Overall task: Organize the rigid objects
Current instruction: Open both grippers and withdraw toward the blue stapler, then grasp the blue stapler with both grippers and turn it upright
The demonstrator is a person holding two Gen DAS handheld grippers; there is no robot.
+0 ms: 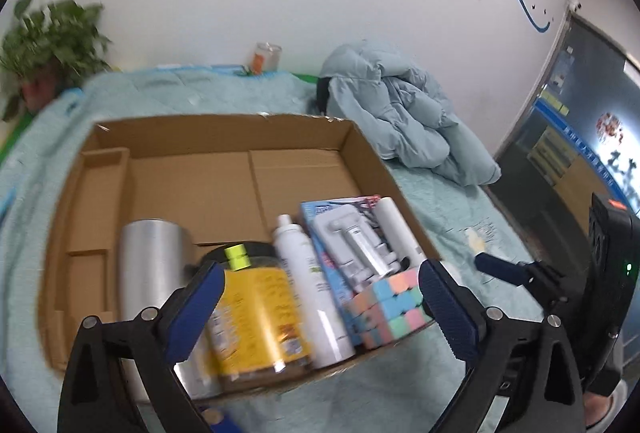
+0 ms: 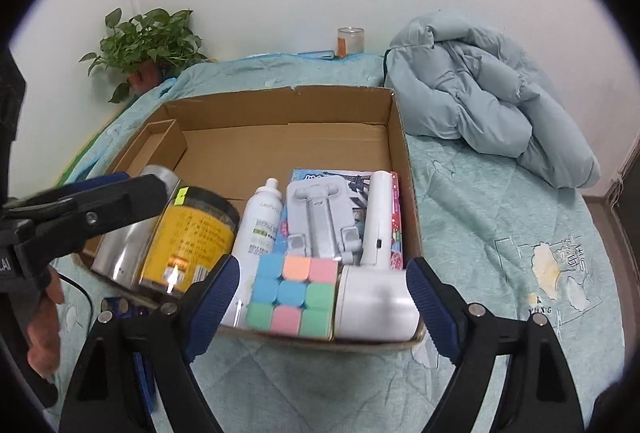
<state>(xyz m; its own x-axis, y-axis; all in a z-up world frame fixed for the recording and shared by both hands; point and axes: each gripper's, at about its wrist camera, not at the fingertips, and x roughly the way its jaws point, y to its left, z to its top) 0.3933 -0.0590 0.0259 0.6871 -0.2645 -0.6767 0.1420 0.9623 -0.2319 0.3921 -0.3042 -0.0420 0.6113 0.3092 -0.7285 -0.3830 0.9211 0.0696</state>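
Observation:
A cardboard box (image 1: 224, 131) (image 2: 280, 101) sits on a light-blue bedspread. Along its near side lie a steel tumbler (image 1: 150, 265) (image 2: 124, 253), a yellow-labelled jar (image 1: 256, 313) (image 2: 192, 237), a white spray bottle (image 1: 308, 285) (image 2: 258, 225), a blue packaged gadget (image 1: 352, 237) (image 2: 320, 221), a pastel puzzle cube (image 1: 386, 309) (image 2: 294, 293) and a white handheld device (image 2: 378, 273). My left gripper (image 1: 320, 309) is open and empty above the jar and bottle. My right gripper (image 2: 322, 305) is open and empty, just before the cube; it also shows in the left wrist view (image 1: 504, 269).
A crumpled light-blue puffer jacket (image 1: 404, 113) (image 2: 484, 89) lies right of the box. A potted plant (image 1: 48, 49) (image 2: 148, 45) and a glass jar (image 1: 266, 57) (image 2: 351, 41) stand by the wall. A door (image 1: 580, 137) is at the far right.

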